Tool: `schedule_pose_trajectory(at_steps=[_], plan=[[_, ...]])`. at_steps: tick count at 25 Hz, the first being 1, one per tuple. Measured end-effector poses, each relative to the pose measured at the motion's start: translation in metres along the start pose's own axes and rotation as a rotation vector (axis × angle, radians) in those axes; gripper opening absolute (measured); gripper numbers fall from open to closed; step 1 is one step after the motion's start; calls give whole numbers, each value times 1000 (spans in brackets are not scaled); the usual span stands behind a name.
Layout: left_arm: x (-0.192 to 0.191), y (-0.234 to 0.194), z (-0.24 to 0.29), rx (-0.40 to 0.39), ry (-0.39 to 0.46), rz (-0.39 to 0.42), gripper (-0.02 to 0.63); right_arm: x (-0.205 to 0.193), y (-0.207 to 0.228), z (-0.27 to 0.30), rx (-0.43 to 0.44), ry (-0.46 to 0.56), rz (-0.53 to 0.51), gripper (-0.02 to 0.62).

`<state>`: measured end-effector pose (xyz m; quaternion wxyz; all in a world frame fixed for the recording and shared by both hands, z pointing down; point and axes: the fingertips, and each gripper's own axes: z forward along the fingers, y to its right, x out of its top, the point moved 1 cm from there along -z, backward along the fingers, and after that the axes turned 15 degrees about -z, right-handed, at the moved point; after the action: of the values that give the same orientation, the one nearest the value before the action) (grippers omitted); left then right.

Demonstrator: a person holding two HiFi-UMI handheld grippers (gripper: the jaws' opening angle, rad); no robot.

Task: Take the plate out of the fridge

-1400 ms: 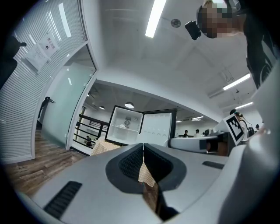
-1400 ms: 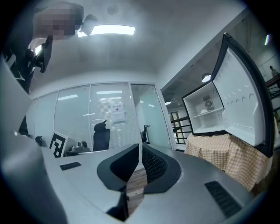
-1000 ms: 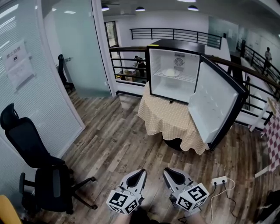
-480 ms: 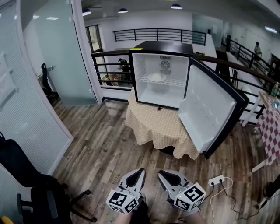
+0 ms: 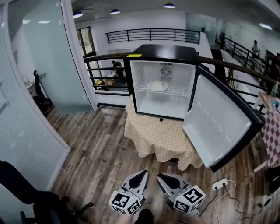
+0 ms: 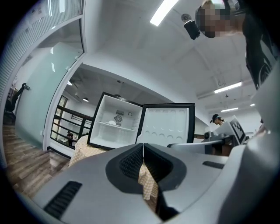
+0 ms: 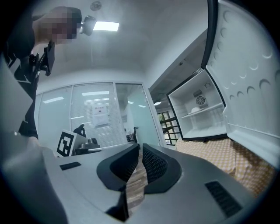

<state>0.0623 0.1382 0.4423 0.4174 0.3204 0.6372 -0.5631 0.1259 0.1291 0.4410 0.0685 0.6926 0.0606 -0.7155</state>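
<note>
While the plate [image 5: 157,85] rests on the wire shelf [image 5: 180,91] inside the open fridge [image 5: 162,53], far from the left tool [image 5: 142,174] and right tool [image 5: 161,177], both closed and empty, one should open wide before reaching in level.

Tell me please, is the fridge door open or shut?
Open. The fridge door is swung wide to the right, so the white inside shows, with the plate on the wire shelf.

Bright, even ceiling lights [image 5: 169,5]; fisheye bending at edges; gripper views vignetted.
</note>
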Motion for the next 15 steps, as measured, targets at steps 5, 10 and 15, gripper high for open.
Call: schedule_pose_trajectory(at_steps=[5,10,15], plan=[[22,-35,23,-22,-11,2,12,3,16,48,7,-2,7,48],[35,-71,42,-35,-29,2,12,0,33,91,4,3,32,48],[43,-107,56,-47,-48,0,12,-6,46,130,-16,-6,40,48]])
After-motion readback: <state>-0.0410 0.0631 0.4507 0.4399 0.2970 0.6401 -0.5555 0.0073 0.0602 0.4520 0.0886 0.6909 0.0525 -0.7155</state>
